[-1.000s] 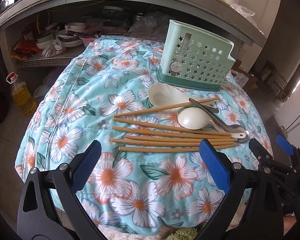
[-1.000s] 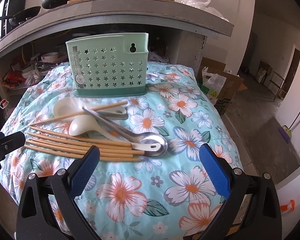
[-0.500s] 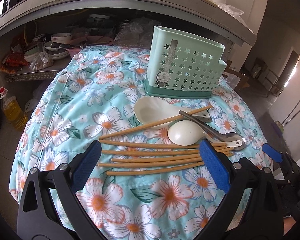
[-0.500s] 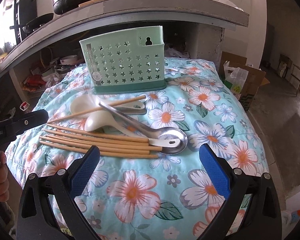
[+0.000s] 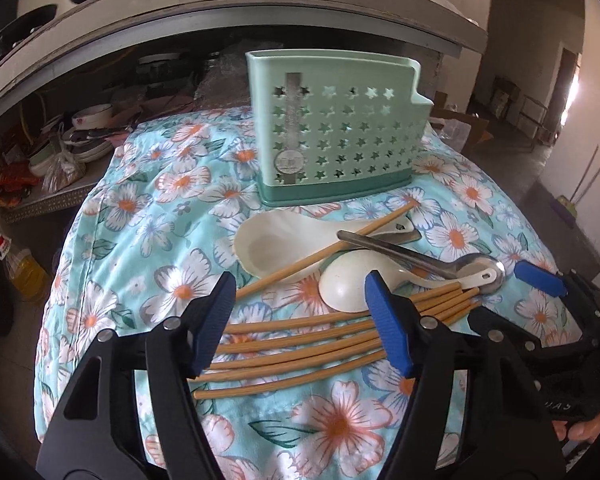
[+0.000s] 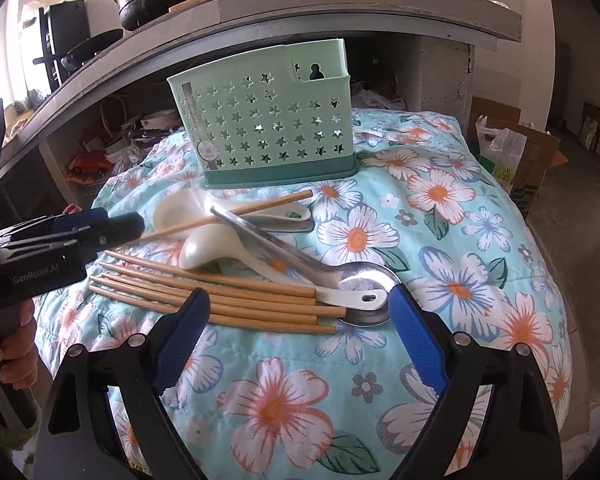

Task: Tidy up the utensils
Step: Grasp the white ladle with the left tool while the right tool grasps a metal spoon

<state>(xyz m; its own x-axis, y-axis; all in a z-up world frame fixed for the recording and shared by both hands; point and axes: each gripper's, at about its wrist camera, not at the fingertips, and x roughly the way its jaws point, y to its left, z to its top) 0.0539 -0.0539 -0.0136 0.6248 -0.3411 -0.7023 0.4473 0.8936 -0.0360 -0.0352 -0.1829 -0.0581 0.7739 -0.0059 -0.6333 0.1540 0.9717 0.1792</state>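
The left gripper [image 5: 300, 316] is closing over the chopsticks [image 5: 300, 344], which lie in front of the green holder [image 5: 332, 136]; nothing is pinched yet. The right gripper [image 6: 296, 328], also narrowing and empty, hovers at their other ends beside the metal spoon [image 6: 356, 276]. Best to bracket one bundle squarely. The chopsticks lie flat, long axis parallel to the holder's front.

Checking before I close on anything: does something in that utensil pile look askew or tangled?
Yes. One chopstick lies diagonally across the large white spoon, apart from the five lined up in front. The metal spoon crosses over the smaller white spoon. The green holder stands upright, undamaged.
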